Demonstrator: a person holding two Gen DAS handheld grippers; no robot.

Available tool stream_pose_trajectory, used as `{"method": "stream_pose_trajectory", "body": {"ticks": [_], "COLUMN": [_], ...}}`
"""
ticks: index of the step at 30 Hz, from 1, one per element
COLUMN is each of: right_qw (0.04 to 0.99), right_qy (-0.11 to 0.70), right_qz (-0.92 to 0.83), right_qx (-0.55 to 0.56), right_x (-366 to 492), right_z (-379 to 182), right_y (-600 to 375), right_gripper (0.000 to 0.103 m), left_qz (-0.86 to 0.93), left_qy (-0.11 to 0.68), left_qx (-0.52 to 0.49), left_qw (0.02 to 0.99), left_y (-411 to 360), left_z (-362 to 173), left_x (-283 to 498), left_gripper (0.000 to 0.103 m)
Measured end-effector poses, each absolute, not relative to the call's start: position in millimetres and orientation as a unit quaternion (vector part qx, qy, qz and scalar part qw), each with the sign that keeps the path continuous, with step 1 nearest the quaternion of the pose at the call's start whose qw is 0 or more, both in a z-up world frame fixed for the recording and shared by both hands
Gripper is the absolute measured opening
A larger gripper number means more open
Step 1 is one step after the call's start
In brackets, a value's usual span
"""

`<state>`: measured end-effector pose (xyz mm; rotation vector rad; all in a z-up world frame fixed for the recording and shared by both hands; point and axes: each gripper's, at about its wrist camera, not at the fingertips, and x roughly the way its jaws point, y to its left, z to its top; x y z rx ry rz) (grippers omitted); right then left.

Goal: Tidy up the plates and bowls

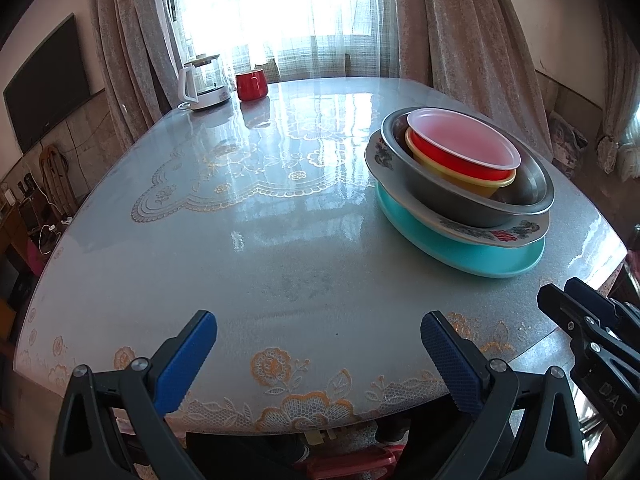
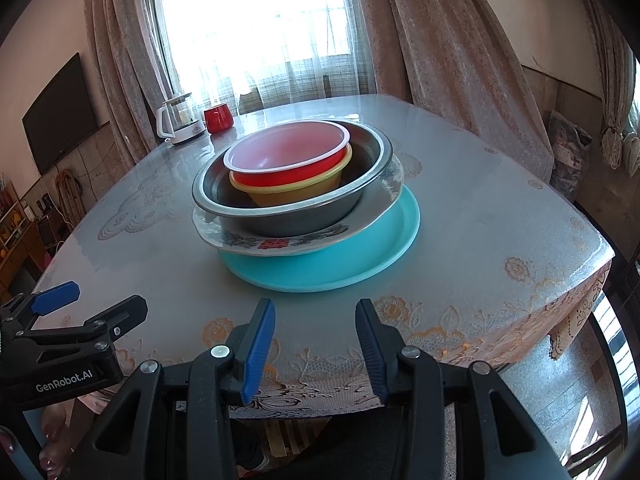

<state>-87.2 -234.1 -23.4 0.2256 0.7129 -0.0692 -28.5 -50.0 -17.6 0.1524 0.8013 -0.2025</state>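
Dishes nest big-to-small for stability: teal plate [image 2: 340, 268] under floral plate [image 2: 280, 242], steel bowl [image 2: 280, 216], yellow bowl [image 2: 288, 194], red bowl [image 2: 288, 168]. Left gripper [image 1: 318, 340] fingers wide, right gripper [image 2: 316, 332] fingers part-open, both empty over counter [image 1: 260, 240] edge.

We look from two cameras, one on each gripper, both low at the near edge of the table [image 1: 280, 240] and tilted down across it toward the window [image 1: 280, 8]. The right one sits close to the stack of dishes [image 2: 304, 184]. Both views share the stack, kettle [image 1: 206, 84] and red cup [image 1: 251, 85].
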Motion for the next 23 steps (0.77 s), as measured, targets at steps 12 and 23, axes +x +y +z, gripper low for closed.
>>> {"method": "stream_pose_trajectory", "body": {"ticks": [12,23], "right_qw": [0.931,0.930], "right_qy": [0.347,0.348], "right_qz": [-0.033,-0.034], "right_qx": [0.110,0.117], "right_x": [-86.9,-83.6], "right_z": [-23.7,-24.6], "right_y": [-233.5,-238.3], "right_gripper": [0.042,0.042], "left_qz": [-0.105,-0.108], "left_qy": [0.391,0.389], "left_qx": [0.075,0.068], "left_qw": [0.912,0.912], "left_y": [-52.2,-52.2], "left_z": [-17.6,-17.7], "left_x": [-29.1,-27.5], "left_gripper": [0.103,0.102]}}
